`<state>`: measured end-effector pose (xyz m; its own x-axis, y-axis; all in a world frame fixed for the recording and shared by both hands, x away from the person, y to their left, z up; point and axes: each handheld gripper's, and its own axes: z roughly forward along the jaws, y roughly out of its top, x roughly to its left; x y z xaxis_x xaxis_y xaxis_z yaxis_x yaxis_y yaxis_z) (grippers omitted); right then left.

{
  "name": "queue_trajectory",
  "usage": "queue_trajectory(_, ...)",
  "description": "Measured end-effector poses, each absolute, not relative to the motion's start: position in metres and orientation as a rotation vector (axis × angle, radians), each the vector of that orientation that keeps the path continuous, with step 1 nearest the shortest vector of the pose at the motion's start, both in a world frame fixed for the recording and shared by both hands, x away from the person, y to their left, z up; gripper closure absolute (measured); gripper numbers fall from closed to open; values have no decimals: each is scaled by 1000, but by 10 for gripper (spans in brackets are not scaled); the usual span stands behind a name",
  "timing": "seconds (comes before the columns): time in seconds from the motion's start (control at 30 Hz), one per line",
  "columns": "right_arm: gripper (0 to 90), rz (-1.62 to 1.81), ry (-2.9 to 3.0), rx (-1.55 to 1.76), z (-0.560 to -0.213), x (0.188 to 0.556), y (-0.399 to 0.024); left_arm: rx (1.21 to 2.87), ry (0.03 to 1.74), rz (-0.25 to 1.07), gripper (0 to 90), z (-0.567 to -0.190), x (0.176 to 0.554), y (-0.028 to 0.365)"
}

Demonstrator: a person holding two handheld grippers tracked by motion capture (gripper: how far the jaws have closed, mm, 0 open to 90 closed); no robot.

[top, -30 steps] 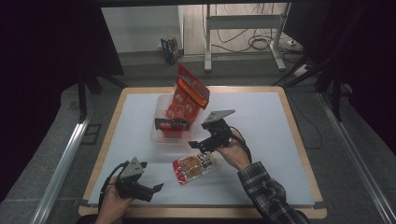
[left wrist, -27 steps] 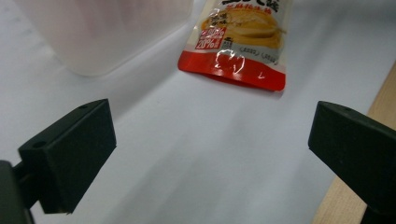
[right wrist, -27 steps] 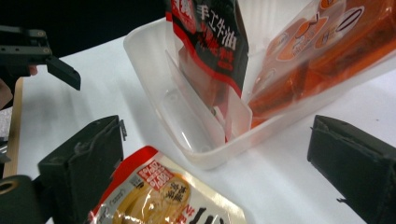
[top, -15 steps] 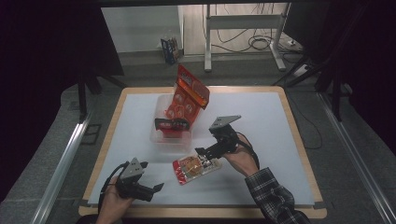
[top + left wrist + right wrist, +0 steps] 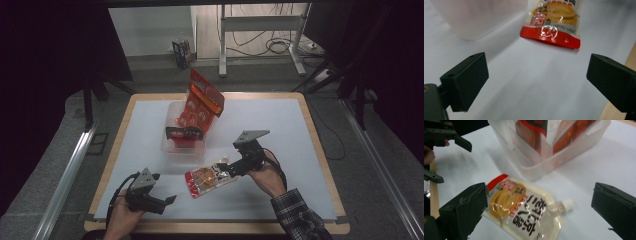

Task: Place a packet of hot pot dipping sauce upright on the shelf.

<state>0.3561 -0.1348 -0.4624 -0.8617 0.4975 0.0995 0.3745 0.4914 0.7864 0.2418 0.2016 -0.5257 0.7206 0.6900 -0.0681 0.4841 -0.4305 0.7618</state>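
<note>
The table [image 5: 150, 120] is lying under everything, its white mat framed by a wooden rim. Near the mat's middle, toward the far side, a clear plastic bin [image 5: 172, 142] is standing with red snack packs [image 5: 200, 102] propped upright inside it, the tallest one sticking up well above the rim. In the right gripper view the same bin [image 5: 564, 152] is sitting just beyond the pouch, close to it — whether the two are touching I cannot tell.

The spouted pouch [image 5: 209, 179] is lying flat on the mat, in front of the bin and between the two hands; its red bottom edge is pointing toward the left gripper and its white cap [image 5: 567, 204] toward the right one.

The right gripper [image 5: 226, 167] is hovering right at the pouch's cap end, jaws spread wide with the pouch [image 5: 524, 210] lying between them and gripping nothing. The left gripper [image 5: 167, 201] is resting low near the front edge of the table, a little apart from the pouch — its jaws are also standing wide apart and empty, the pouch's red end [image 5: 554, 25] lying ahead of them.
</note>
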Motion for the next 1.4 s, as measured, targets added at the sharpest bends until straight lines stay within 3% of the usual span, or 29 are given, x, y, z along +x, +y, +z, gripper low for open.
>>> queue_trajectory(0.3, 6, 1268, 2579, 774, -475, 342, -142, 2110, 871, 321, 46, -519, 248, 189)
queue_trajectory(0.53, 15, 1256, 2562, 773, -482, 332, -150, 2053, 824, 275, 301, -515, 255, 182)
queue_trajectory(0.93, 15, 1227, 2550, 805, -492, 320, -164, 2046, 733, 206, 598, -513, 272, 159)
queue_trajectory(1.07, 15, 1218, 2542, 814, -494, 320, -166, 2075, 719, 229, 805, -515, 277, 152)
queue_trajectory(1.1, 15, 1217, 2541, 818, -495, 320, -167, 2084, 715, 235, 805, -516, 278, 150)
queue_trajectory(1.13, 15, 1214, 2542, 827, -496, 321, -167, 2091, 711, 236, 895, -517, 279, 149)
queue_trajectory(1.4, 13, 1199, 2564, 849, -502, 324, -166, 2135, 723, 246, 900, -532, 286, 137)
